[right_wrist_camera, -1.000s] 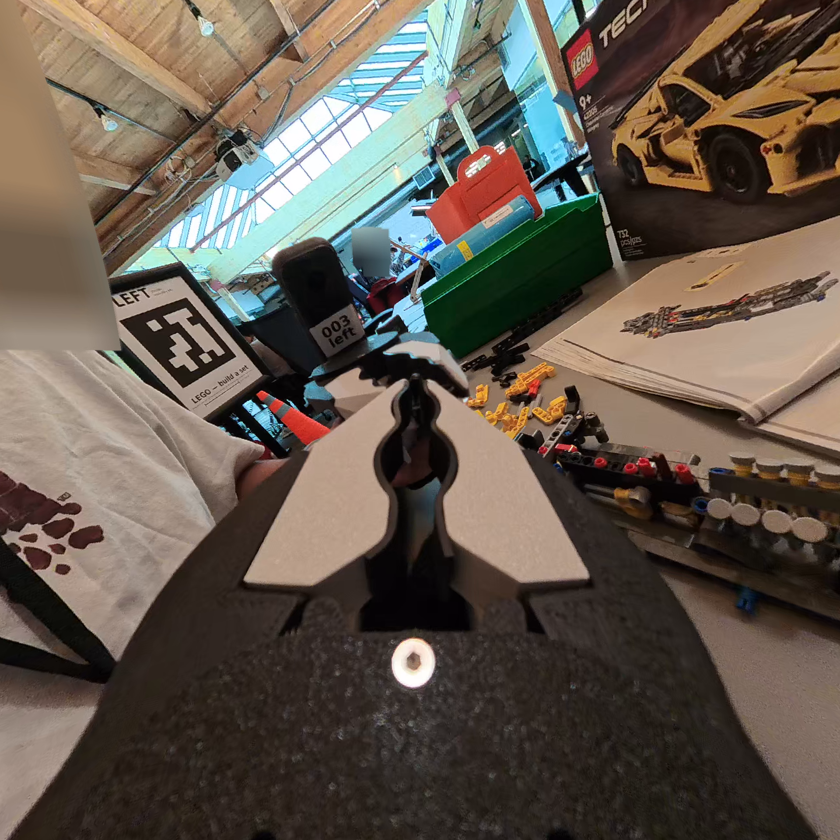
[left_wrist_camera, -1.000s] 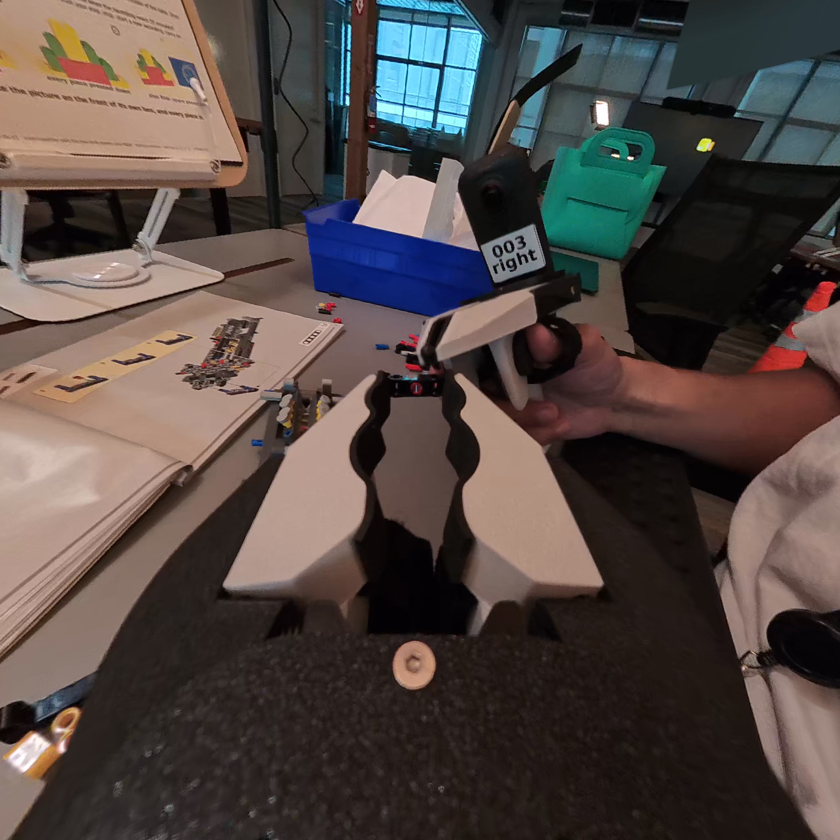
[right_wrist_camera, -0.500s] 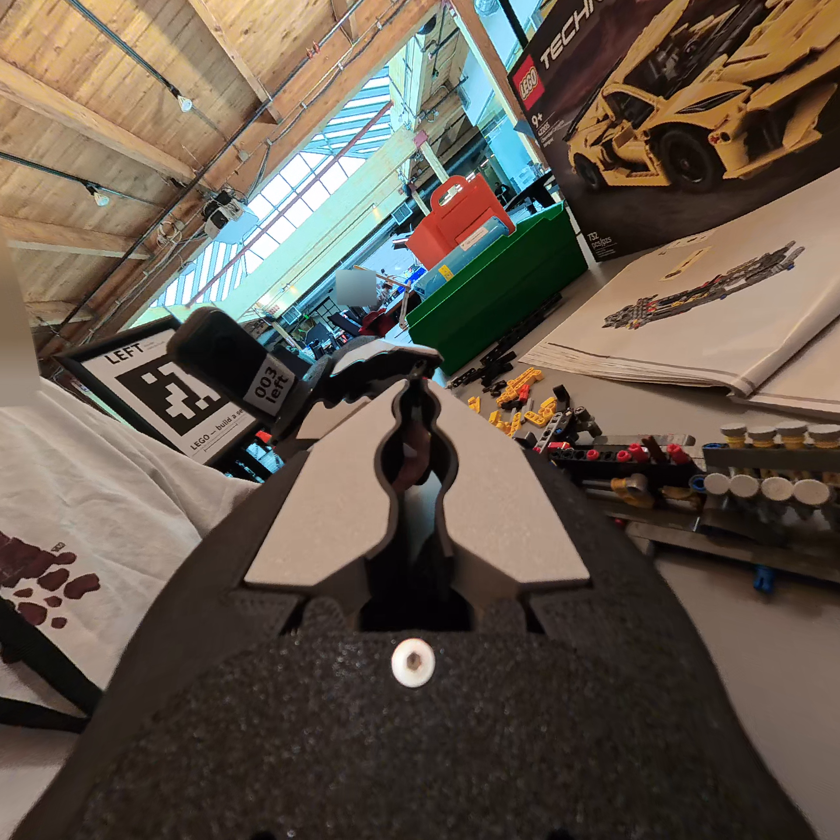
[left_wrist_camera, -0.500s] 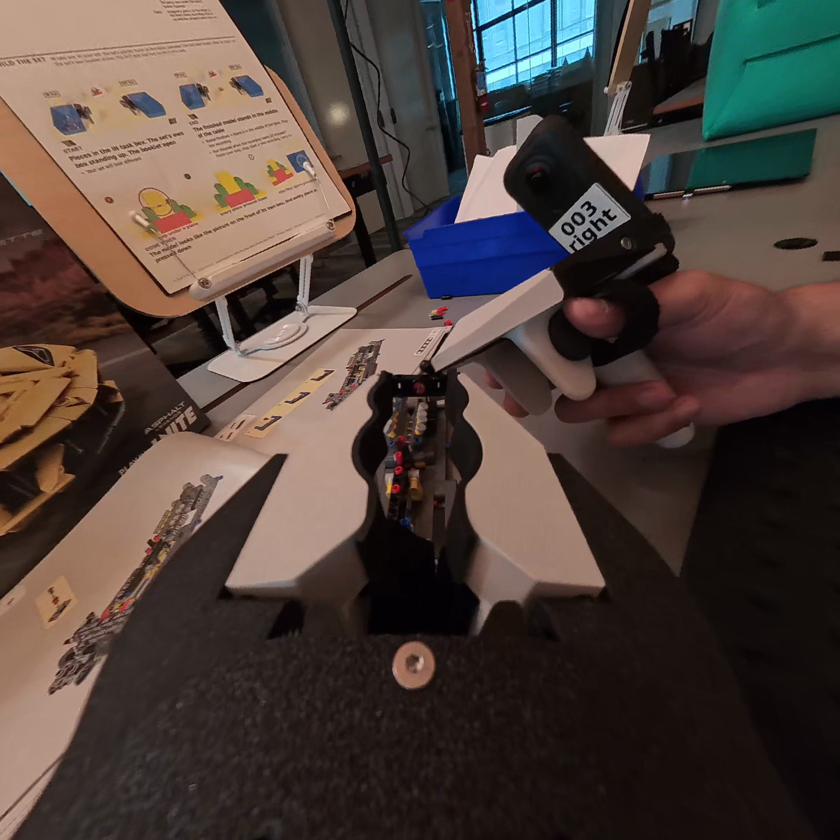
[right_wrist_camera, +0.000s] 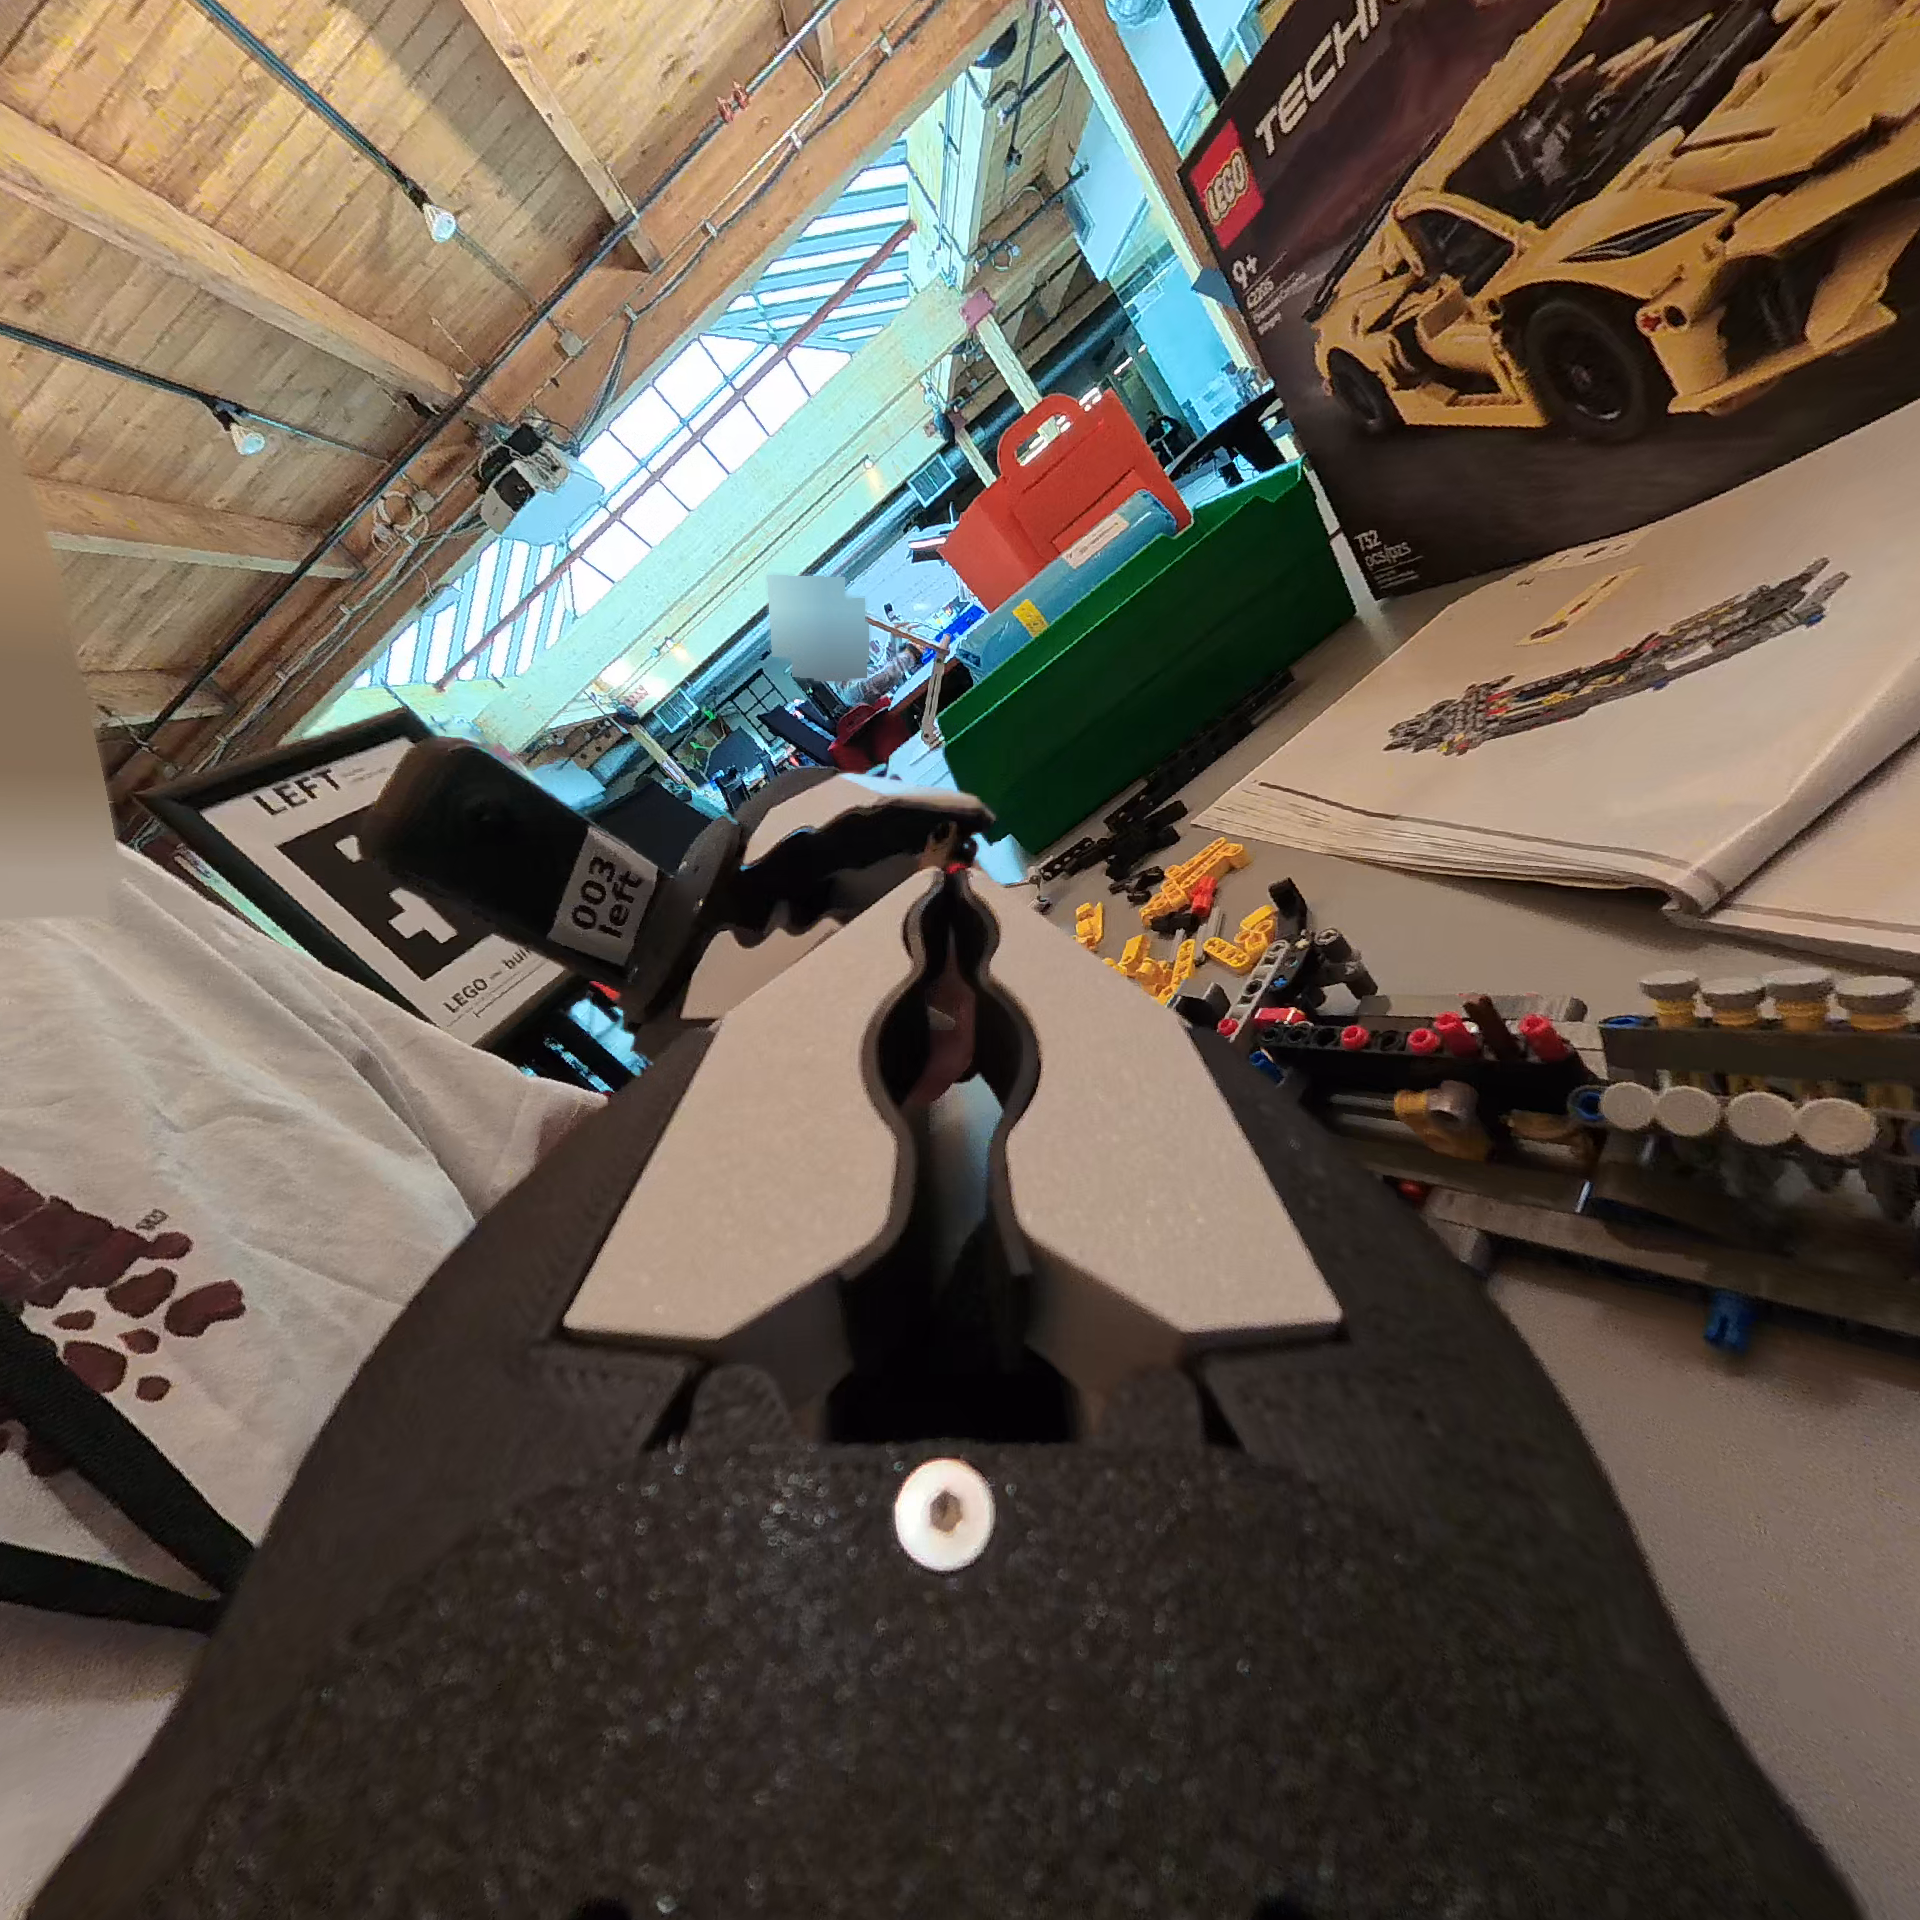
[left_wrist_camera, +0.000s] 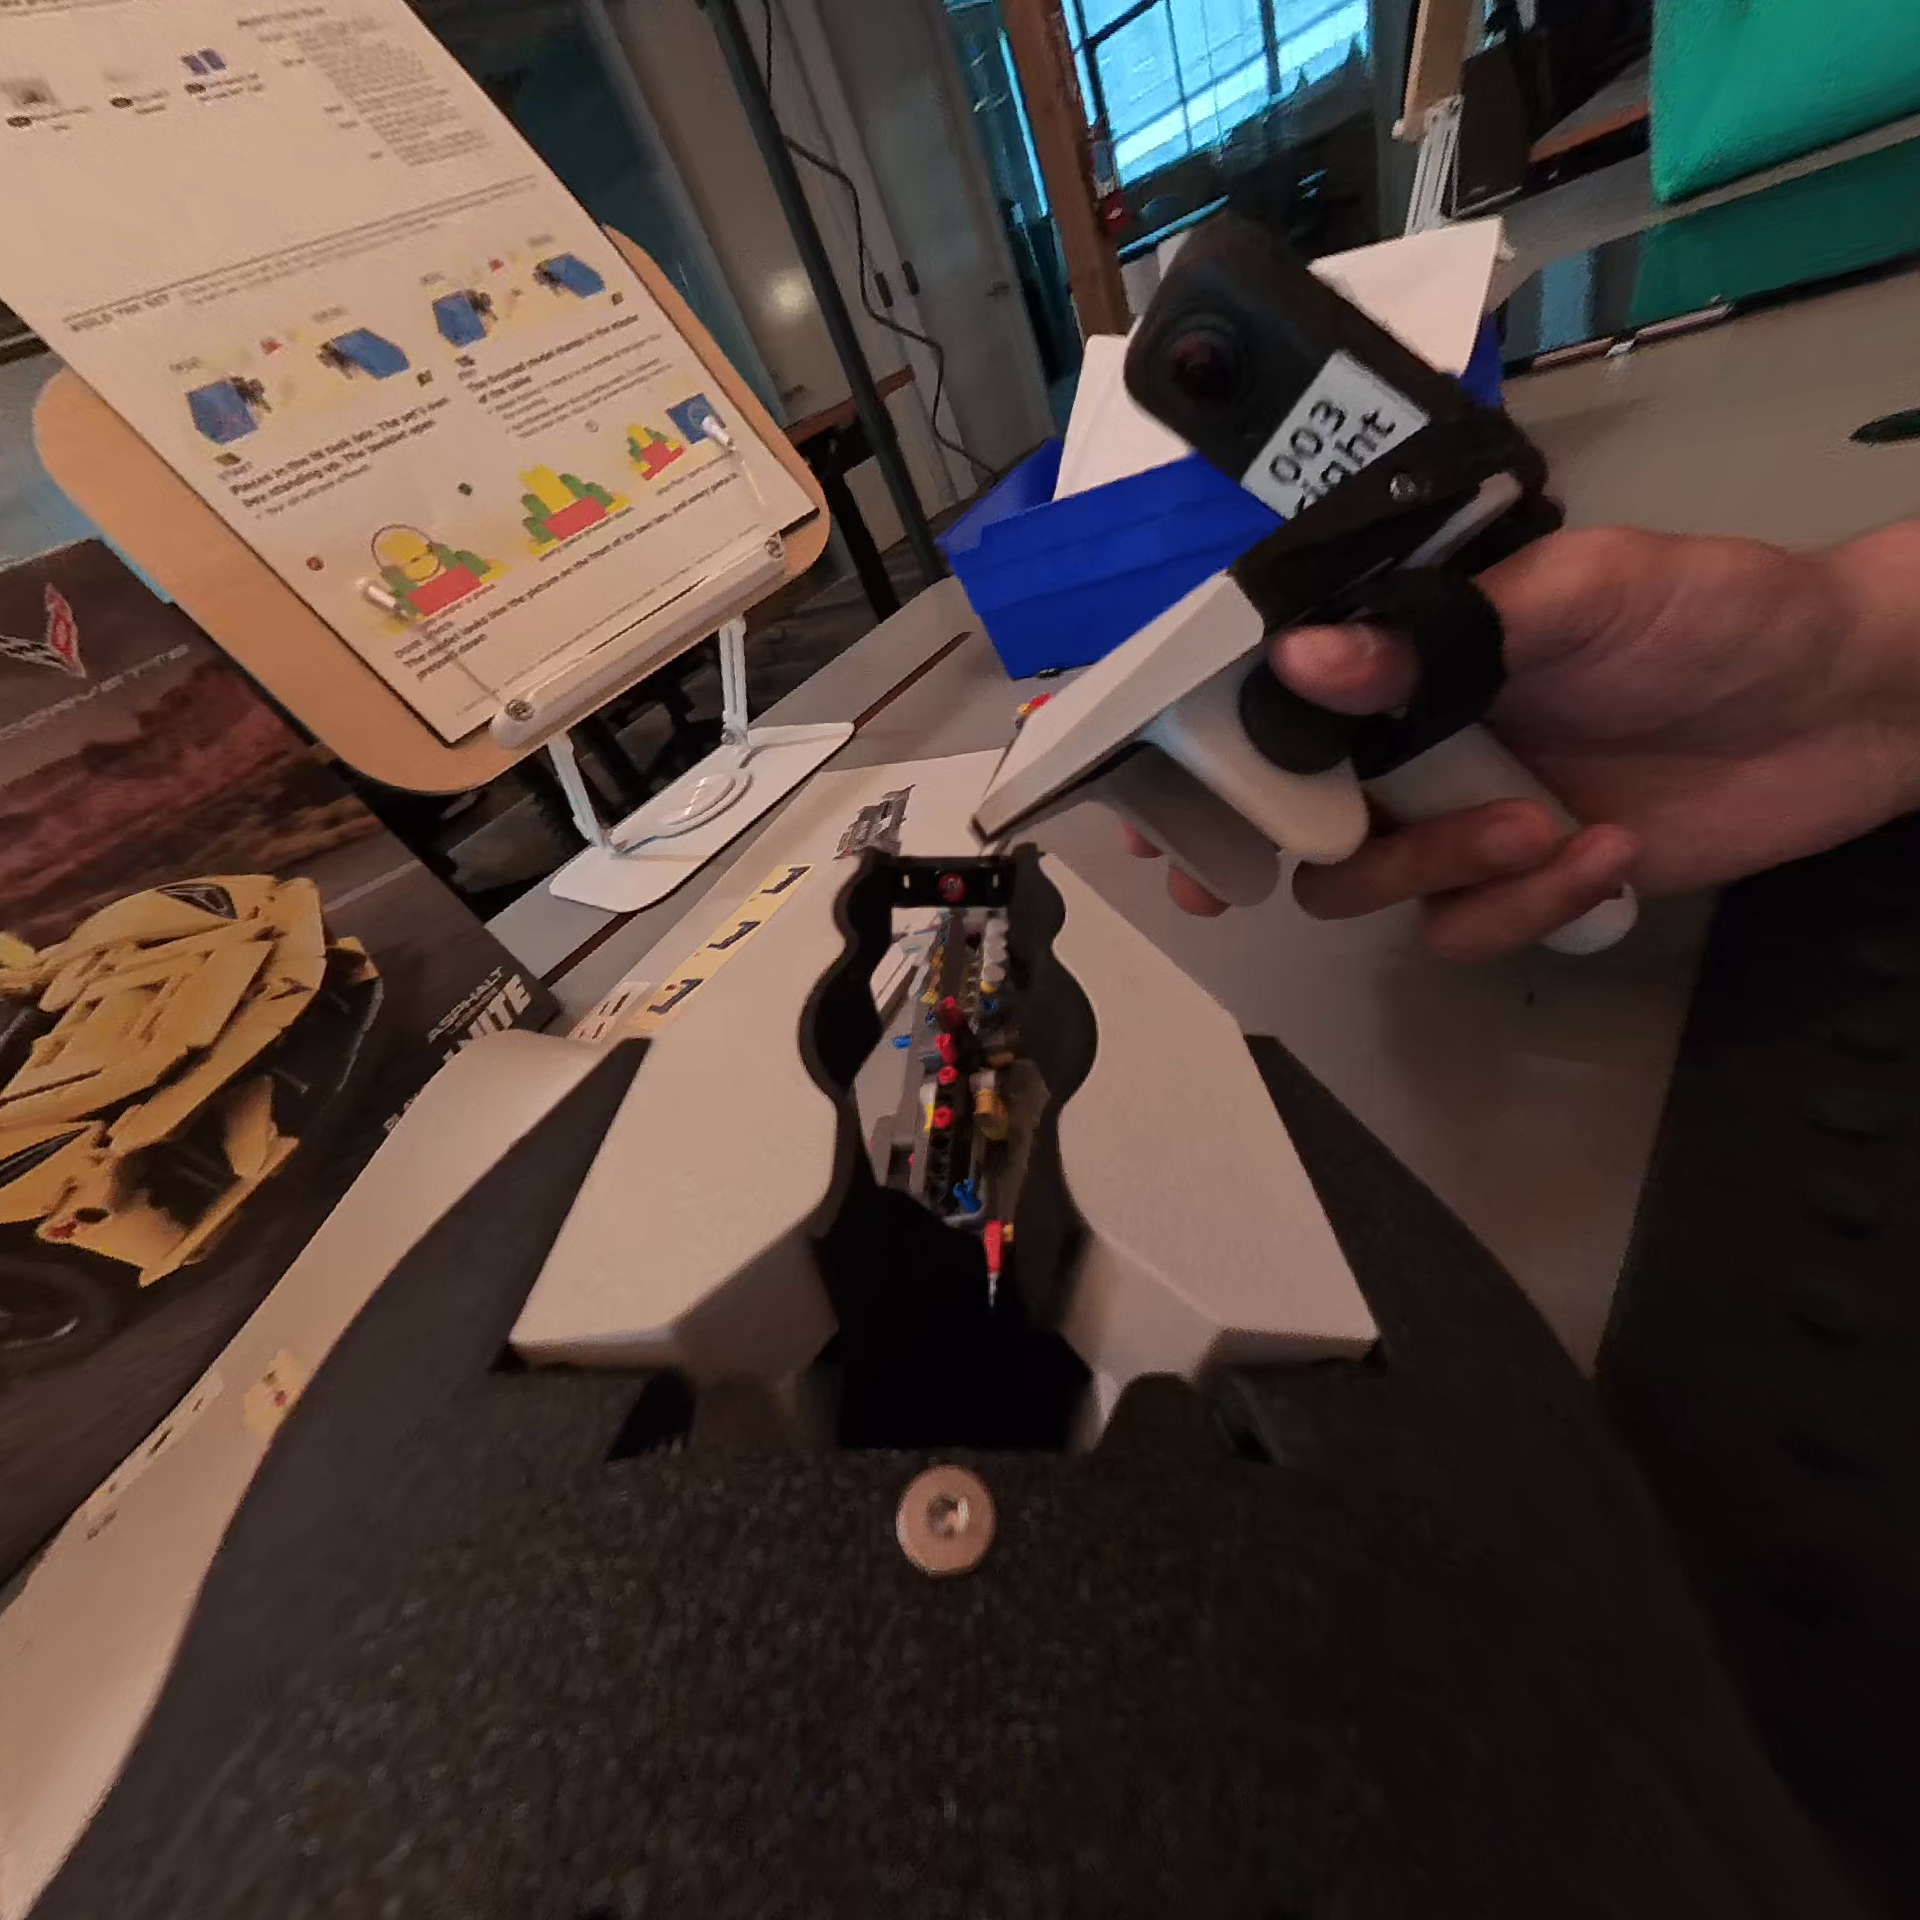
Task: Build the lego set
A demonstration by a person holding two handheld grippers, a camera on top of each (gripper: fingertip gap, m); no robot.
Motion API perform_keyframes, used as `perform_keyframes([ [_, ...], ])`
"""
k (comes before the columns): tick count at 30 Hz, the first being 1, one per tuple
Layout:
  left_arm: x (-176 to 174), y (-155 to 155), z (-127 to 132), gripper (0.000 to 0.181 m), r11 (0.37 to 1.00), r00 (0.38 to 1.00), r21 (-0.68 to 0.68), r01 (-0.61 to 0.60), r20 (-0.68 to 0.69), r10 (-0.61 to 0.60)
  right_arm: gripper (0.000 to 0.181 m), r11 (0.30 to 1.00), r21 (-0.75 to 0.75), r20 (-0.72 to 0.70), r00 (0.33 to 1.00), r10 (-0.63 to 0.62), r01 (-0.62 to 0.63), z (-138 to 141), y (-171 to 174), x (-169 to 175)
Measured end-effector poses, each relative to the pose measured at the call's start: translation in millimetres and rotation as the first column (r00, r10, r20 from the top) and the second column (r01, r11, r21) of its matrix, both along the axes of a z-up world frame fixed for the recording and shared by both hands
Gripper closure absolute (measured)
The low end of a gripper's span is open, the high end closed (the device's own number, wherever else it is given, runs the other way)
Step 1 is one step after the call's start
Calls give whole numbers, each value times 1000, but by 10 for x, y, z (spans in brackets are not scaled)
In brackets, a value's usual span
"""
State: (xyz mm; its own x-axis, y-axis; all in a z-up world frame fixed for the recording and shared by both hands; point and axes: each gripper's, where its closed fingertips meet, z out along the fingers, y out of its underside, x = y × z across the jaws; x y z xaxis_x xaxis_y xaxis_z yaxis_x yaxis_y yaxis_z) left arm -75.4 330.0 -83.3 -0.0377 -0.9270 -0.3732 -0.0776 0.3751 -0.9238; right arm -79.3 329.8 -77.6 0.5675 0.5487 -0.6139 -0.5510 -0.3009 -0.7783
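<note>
My left gripper [left_wrist_camera: 951, 883] is shut on a small black lego beam with a red pin [left_wrist_camera: 951, 885], held in the air across its fingertips. My right gripper [left_wrist_camera: 987, 831] comes in from the right in a hand, jaws shut, its tip touching the beam's right end. In the right wrist view my right gripper [right_wrist_camera: 956, 878] is shut and meets the left gripper [right_wrist_camera: 935, 821] tip to tip; the red pin [right_wrist_camera: 963, 850] shows there. The partly built model [right_wrist_camera: 1558, 1091] lies on the table to the right; it also shows below the left jaws [left_wrist_camera: 961, 1091].
Loose yellow pieces [right_wrist_camera: 1174, 925] and black beams [right_wrist_camera: 1132, 821] lie beside the model. An open instruction booklet [right_wrist_camera: 1610, 727], the set's box [right_wrist_camera: 1558, 260] and a green bin [right_wrist_camera: 1143, 665] stand behind. A blue bin [left_wrist_camera: 1091, 561] and a sheet on a stand [left_wrist_camera: 416, 416] are at the far side. My left and right fingertips are right by each other.
Both grippers have swung together, staying tip to tip at the black beam. The left view now looks down over the model, with the box and stand in sight.
</note>
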Motion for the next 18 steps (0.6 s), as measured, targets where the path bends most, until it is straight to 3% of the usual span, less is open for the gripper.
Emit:
perform_keyframes([
  [2, -21, 70, -67, 161, 1000, 999, 20, -23, -33, 23, 181, 997, -7, 109, 992, -70, 71, -39, 10, 179],
  [6, -50, 194, -223, 161, 993, 992, -116, -3, -130, -12, 181, 971, -4, 358, 907, -221, 238, -167, -44, 572],
  [9, -174, 541, -221, 160, 985, 988, -147, -95, -137, 74, 181, 962, -37, 472, 853, -223, 272, -307, -169, 642],
  [14, -430, 982, -79, 160, 922, 981, -336, -192, -62, 182, 167, 975, -135, 606, 793, -61, 179, -648, -297, 290],
  [18, -630, 1151, -49, 160, 875, 976, -437, -208, -32, 217, 166, 985, -172, 748, 652, 124, 11, -820, -308, -236],
])
